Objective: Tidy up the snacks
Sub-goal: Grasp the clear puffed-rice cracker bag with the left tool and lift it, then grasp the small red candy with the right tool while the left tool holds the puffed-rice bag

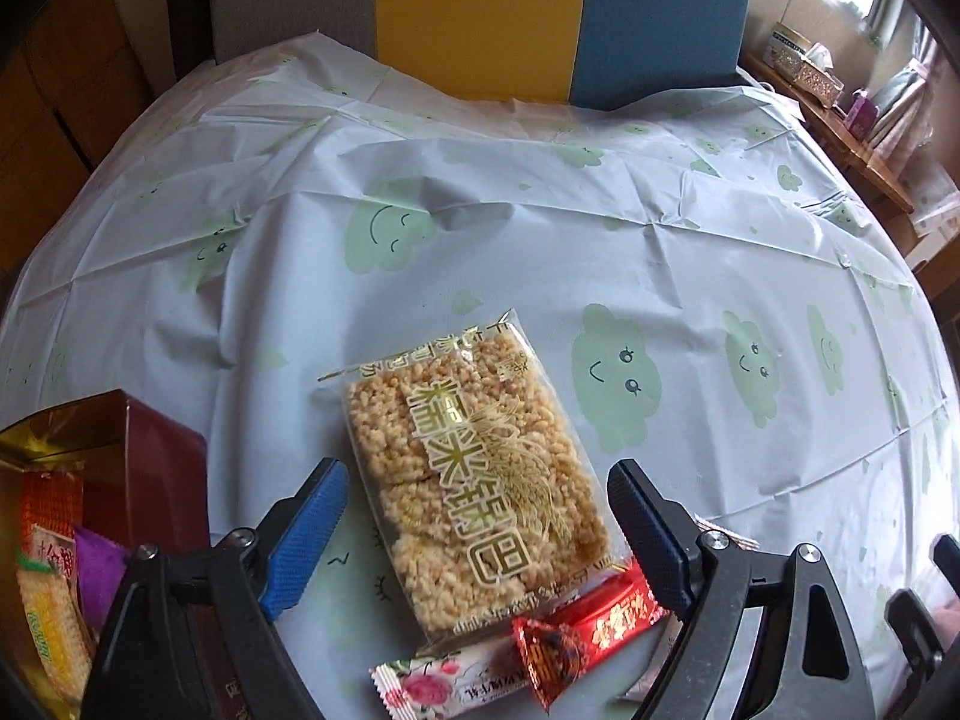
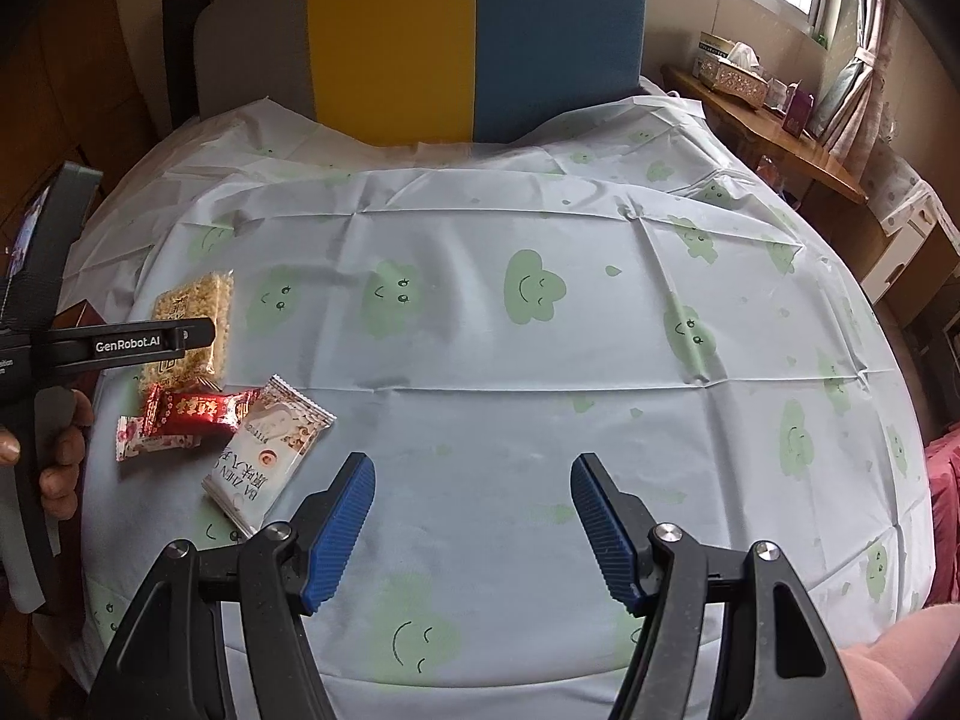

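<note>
A clear pack of puffed rice cakes (image 1: pixel 468 480) lies on the tablecloth, and my left gripper (image 1: pixel 478 468) hovers over it, open, with a finger on each side and neither pad touching. Just below it lie a red wrapped snack (image 1: pixel 600 618) and a pink flowered packet (image 1: pixel 432 684). A dark red box (image 1: pixel 150 456) with several snacks inside stands at the left. In the right wrist view the rice cakes (image 2: pixel 189 300), red snack (image 2: pixel 198 408), flowered packet (image 2: pixel 150 444) and a white packet (image 2: pixel 270 450) sit at the left. My right gripper (image 2: pixel 473 462) is open over bare cloth.
A pale tablecloth (image 2: pixel 480 300) with green clouds covers the table. A grey, yellow and blue chair back (image 1: pixel 480 12) stands at the far edge. A wooden shelf with a tissue box (image 2: pixel 732 72) runs along the right. A hand (image 2: pixel 60 468) holds the left gripper's handle.
</note>
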